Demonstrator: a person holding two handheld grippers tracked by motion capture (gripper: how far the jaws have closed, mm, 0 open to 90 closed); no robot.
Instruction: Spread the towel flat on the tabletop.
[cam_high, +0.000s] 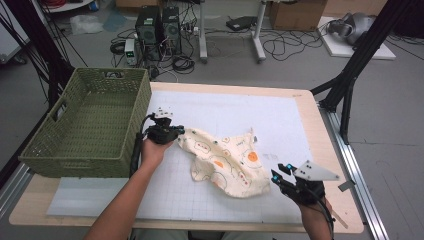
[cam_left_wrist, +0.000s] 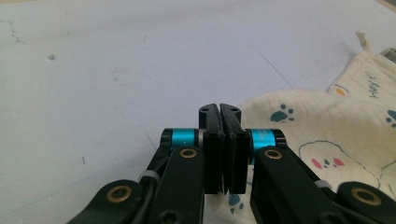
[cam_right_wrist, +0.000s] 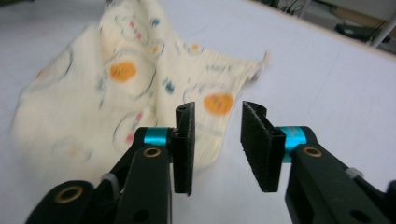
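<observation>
1. Writing on the cloth ahead of the left claw is small; it seems to read "Hey", not surely.
2. Basket, green, sits left of the left claw, with nothing seen inside.
3. Left claw is pressed shut at the cloth's corner; whether fabric is pinched I cannot tell.
4. Right claw gapes open, cloth just ahead on the worktop.

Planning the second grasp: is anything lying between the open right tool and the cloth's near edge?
Nothing visible: only bare white mat separates the right tool from the cloth.
</observation>
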